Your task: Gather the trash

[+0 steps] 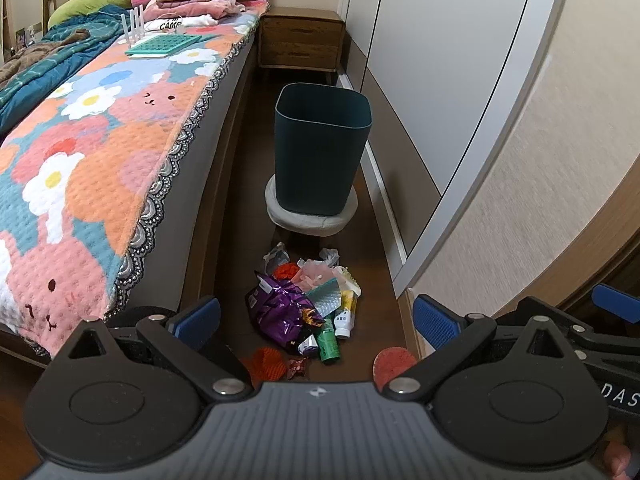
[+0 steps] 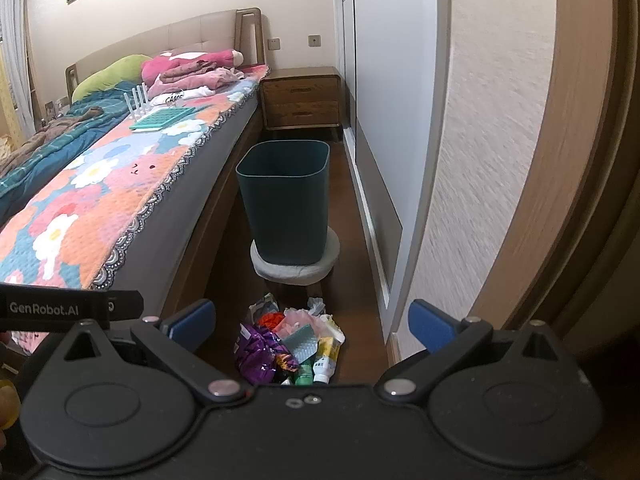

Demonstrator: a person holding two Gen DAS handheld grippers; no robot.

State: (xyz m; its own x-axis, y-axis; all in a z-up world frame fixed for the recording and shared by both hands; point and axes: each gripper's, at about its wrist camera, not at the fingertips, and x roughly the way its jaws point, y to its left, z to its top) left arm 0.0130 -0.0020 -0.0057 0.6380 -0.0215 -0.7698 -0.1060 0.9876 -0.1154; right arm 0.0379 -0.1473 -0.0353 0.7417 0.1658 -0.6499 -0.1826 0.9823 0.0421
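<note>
A heap of trash [image 1: 304, 304] lies on the dark wood floor: a purple foil bag [image 1: 276, 312], a white and yellow tube [image 1: 347, 312], a green bottle [image 1: 329, 340], a teal bubble mailer [image 1: 326, 300] and crumpled wrappers. Orange net pieces [image 1: 264, 362] and a red round scrap [image 1: 394, 360] lie nearer. Beyond the heap a dark teal bin [image 1: 322, 148] stands on a round grey stool [image 1: 312, 216]. My left gripper [image 1: 316, 318] hangs open above the heap, holding nothing. My right gripper [image 2: 312, 322] is open too, over the same trash [image 2: 292, 344], with the bin [image 2: 286, 200] ahead.
A bed [image 1: 100, 152] with a floral quilt runs along the left. White wardrobe doors [image 1: 440, 60] line the right, leaving a narrow aisle. A wooden nightstand [image 1: 302, 38] stands at the far end. The right gripper's body [image 1: 580, 332] shows at the left wrist view's right edge.
</note>
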